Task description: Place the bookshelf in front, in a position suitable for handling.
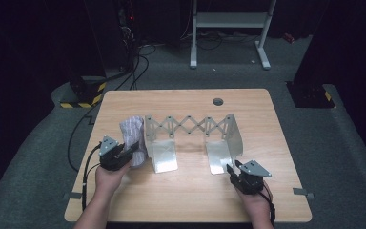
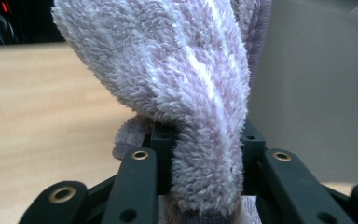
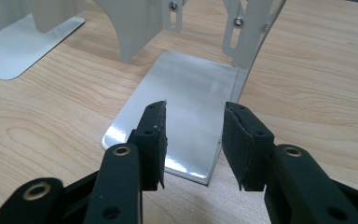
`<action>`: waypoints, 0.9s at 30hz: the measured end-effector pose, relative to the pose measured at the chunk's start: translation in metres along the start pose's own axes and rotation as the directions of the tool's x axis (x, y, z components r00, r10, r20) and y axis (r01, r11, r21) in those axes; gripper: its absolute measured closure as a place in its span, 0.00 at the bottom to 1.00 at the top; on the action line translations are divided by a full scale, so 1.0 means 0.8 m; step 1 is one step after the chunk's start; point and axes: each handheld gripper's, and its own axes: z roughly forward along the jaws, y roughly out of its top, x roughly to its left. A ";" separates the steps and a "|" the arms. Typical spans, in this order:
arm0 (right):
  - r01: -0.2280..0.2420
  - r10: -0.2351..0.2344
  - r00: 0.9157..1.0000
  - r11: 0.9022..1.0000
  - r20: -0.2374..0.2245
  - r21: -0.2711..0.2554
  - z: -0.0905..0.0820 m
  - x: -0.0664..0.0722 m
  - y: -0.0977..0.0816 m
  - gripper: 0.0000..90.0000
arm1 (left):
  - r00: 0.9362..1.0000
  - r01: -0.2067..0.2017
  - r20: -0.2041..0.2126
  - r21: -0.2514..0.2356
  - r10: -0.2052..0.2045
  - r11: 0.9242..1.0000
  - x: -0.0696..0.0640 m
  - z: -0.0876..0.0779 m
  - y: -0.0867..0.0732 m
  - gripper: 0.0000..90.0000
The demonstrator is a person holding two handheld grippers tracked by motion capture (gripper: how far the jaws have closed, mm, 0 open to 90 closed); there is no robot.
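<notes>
The towel [image 2: 186, 93] hides the left gripper [image 1: 132, 153] jaws clamping it.

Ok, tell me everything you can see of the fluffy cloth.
The cloth is a fluffy, pale lilac towel with whitish stripes, terry-like in texture. It is bunched and folded, pinched between the jaws of the left gripper, standing upward from them. It sits beside the left end plate of the metal expanding rack; whether they touch is unclear.
</notes>
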 end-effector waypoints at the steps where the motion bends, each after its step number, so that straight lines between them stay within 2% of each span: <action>1: 0.000 0.000 1.000 1.000 0.000 0.000 0.000 0.000 0.000 0.67 | 1.000 -0.008 0.000 -0.024 0.008 1.000 -0.003 -0.006 0.005 0.75; 6: 0.000 0.000 1.000 1.000 0.003 -0.001 0.000 -0.001 0.000 0.66 | 0.998 -0.057 0.020 -0.125 0.060 0.990 -0.025 -0.037 0.029 0.75; 10: 0.003 -0.003 1.000 1.000 0.001 0.001 0.001 0.000 0.000 0.66 | 0.993 -0.088 0.063 -0.207 0.103 0.974 -0.050 -0.062 0.047 0.75; 14: 0.003 -0.003 1.000 1.000 0.000 0.002 0.002 0.000 0.000 0.66 | 0.982 -0.095 0.133 -0.274 0.136 0.957 -0.076 -0.083 0.059 0.75; 17: 0.002 -0.002 1.000 1.000 0.001 0.003 0.002 -0.001 -0.001 0.65 | 0.969 -0.072 0.206 -0.301 0.138 0.951 -0.094 -0.092 0.062 0.75; 19: 0.000 0.000 1.000 1.000 0.000 0.004 0.002 -0.001 -0.001 0.65 | 0.958 -0.074 0.244 -0.294 0.150 0.953 -0.106 -0.091 0.060 0.75; 22: 0.002 -0.002 1.000 1.000 -0.001 0.003 0.002 0.000 -0.001 0.65 | 0.949 -0.097 0.265 -0.265 0.170 0.959 -0.121 -0.080 0.052 0.75; 25: 0.002 -0.002 1.000 1.000 -0.001 0.003 0.002 -0.001 -0.001 0.65 | 0.939 -0.102 0.303 -0.201 0.161 0.974 -0.132 -0.057 0.036 0.75; 27: 0.000 0.000 1.000 1.000 -0.002 0.002 0.002 -0.001 -0.001 0.65 | 0.937 -0.102 0.314 -0.169 0.151 0.980 -0.135 -0.046 0.028 0.75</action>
